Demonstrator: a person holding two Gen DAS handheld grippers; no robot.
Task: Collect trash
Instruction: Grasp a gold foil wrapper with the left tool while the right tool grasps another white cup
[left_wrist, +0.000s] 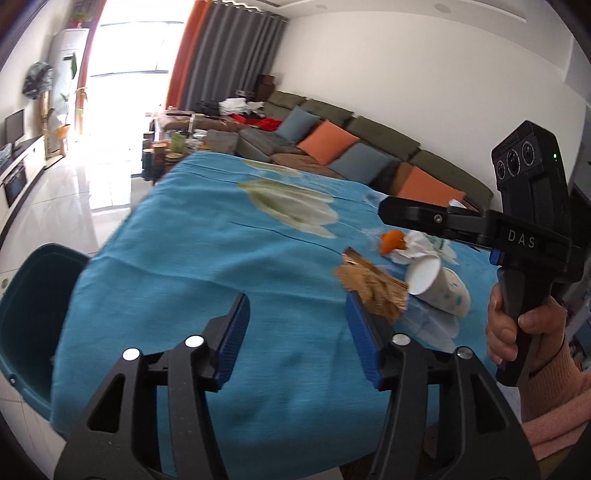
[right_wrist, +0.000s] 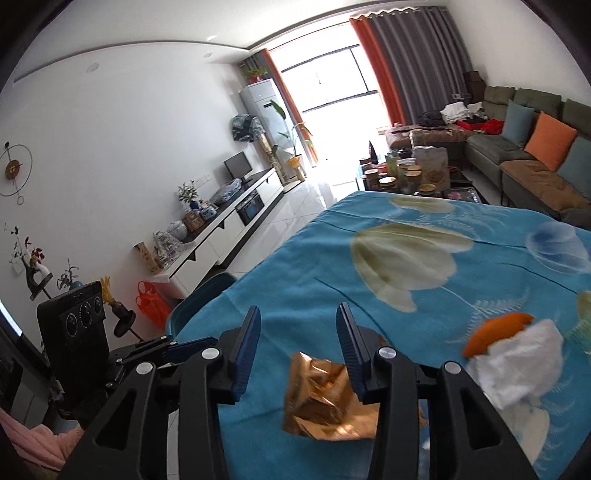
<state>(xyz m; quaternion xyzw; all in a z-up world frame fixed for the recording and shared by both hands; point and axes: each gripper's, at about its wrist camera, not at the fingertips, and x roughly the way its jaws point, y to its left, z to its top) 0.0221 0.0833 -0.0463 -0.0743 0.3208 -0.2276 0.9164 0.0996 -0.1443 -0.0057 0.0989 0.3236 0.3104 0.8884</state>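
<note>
- Left wrist view: the left gripper (left_wrist: 297, 334) has its blue pads apart with nothing between them, just bare blue tablecloth (left_wrist: 207, 258) under the gap.
- Trash sits in a little heap on the cloth, off past the right-hand pad: a crumpled gold wrapper (left_wrist: 373, 286) nearest, its lower edge just behind that pad's tip, though I can't tell if they actually touch.
- Right next to the wrapper, a paper cup (left_wrist: 439, 286) lies on its side, mouth facing the wrapper.
- Behind the cup there's a white tissue wad (left_wrist: 415, 245) with a bit of orange peel (left_wrist: 392, 240) against it.
- Green bin (left_wrist: 26, 314) is down off the cloth's edge on the opposite side from the heap, well apart from it.
- The right gripper (left_wrist: 388, 210) reaches in above the heap, held by a hand (left_wrist: 517, 328) in a pink sleeve; from here I can't see its pads.
- Right wrist view: the right gripper (right_wrist: 299, 350) also has its fingers apart. The wrapper (right_wrist: 321, 398) is low in the gap, nearer the right-hand pad; not clamped as far as I can see.
- Tissue (right_wrist: 517, 362) and peel (right_wrist: 495, 328) sit outside that pad, further along the cloth (right_wrist: 295, 288).
- Bin (right_wrist: 199, 299) peeks out at the cloth's edge, on the other side of the wrapper.
</note>
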